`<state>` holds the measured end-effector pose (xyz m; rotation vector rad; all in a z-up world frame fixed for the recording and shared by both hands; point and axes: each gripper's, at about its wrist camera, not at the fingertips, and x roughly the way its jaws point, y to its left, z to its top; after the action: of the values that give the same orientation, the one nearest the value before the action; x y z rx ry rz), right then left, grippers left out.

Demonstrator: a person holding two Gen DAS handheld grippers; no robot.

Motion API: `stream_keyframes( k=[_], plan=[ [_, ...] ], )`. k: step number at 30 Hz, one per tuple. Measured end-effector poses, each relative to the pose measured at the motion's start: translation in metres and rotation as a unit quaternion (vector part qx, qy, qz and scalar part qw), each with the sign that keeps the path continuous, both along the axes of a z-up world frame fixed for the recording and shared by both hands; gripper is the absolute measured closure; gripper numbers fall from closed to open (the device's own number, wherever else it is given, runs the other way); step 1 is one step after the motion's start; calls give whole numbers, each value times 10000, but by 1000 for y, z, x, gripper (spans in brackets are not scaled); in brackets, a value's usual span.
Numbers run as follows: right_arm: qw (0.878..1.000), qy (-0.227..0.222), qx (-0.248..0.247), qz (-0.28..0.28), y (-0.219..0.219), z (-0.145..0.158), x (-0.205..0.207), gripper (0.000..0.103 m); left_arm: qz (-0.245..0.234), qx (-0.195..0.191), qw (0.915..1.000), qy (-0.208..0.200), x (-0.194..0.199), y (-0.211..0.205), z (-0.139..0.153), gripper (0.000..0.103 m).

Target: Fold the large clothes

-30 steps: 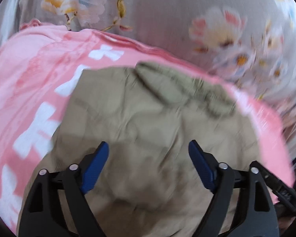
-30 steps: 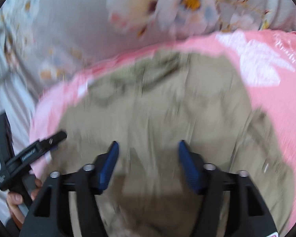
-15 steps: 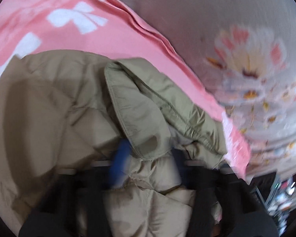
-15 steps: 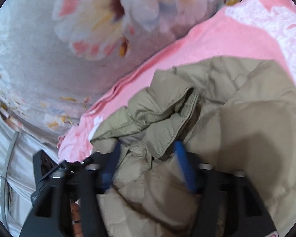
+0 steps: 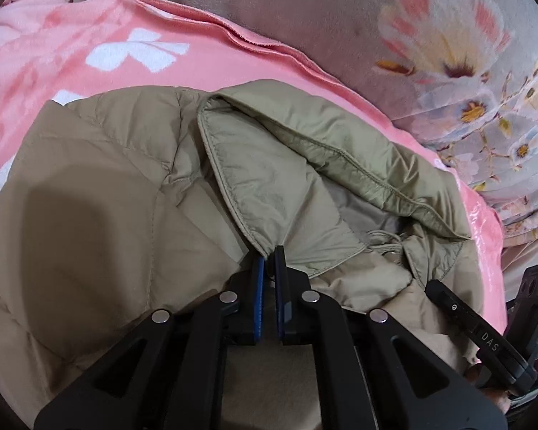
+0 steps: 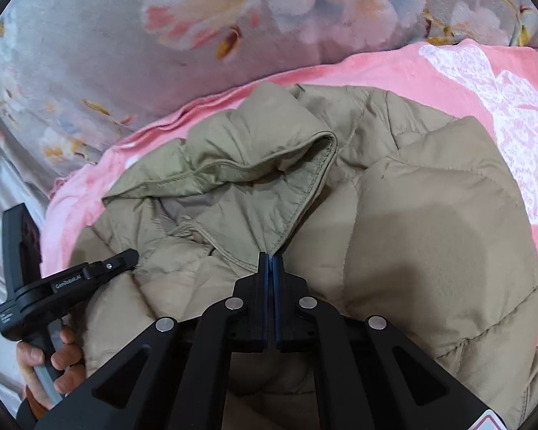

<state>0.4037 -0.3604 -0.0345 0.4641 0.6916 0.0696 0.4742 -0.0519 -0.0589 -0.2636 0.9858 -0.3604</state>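
- A bed is covered by a grey floral sheet (image 5: 305, 18).
- A pink blanket (image 5: 71, 36) is spread directly on it, nearer.

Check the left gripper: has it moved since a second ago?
Yes. The left gripper went forward over the khaki jacket toward the pink blanket's far edge, and now pinches a collar corner.

A puffy, quilted khaki jacket (image 5: 100, 193) lies spread on a pink blanket with white patterns. Its greener collar or hood part (image 5: 305, 165) is bunched and folded over at the far end, stitched edges showing. Grey lining and a thin cord show inside the opening there.
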Motion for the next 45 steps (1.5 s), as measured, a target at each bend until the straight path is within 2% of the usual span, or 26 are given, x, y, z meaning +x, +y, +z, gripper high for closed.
stream_keyframes(
  k=[8, 12, 18, 28, 32, 35, 36, 38, 39, 40, 42, 44, 45],
  plan=[
    [9988, 211, -406, -166, 14, -8, 14, 103, -22, 770, 9963, -390, -8, -21, -8, 97],
    [9974, 233, -642, -224, 21, -8, 18, 103, -8, 896, 9949, -466, -8, -24, -7, 97],
    [9975, 242, -627, -226, 20, -9, 19, 103, -13, 1221, 9910, -551, -9, -34, -7, 97],
    [9983, 236, -478, -221, 18, -11, 17, 103, -11, 1378, 9887, -593, -9, -39, -7, 97],
    [9989, 215, -366, -208, 14, -12, 16, 103, -9, 1319, 9895, -597, -10, -39, -7, 97],
    [9999, 130, 66, -80, 3, -9, 9, 100, -47, 726, 9962, -470, -10, -24, -6, 92],
    [9996, 122, 222, -81, -3, -6, 3, 94, -61, 381, 9987, -339, -12, -13, -4, 86],
    [9980, -91, 584, -212, -19, 8, -17, 74, -18, -136, 9998, -126, -10, 7, 7, 73],
    [9973, -230, 626, -306, -24, 16, -24, 57, 79, -407, 9991, -122, -10, 19, 17, 59],
    [9964, -397, 637, -385, -29, 25, -32, 50, 162, -585, 9980, -158, -8, 27, 25, 44],
    [9938, -679, 797, -371, -35, 46, -35, 48, 356, -1170, 9924, -164, 1, 41, 43, 36],
    [9905, -737, 1145, -215, -35, 57, -22, 43, 307, -2024, 9787, 162, 20, 44, 48, 28],
    [9884, -748, 1307, -181, -34, 60, -14, 43, 351, -2236, 9736, 290, 29, 43, 46, 27]
  ],
)
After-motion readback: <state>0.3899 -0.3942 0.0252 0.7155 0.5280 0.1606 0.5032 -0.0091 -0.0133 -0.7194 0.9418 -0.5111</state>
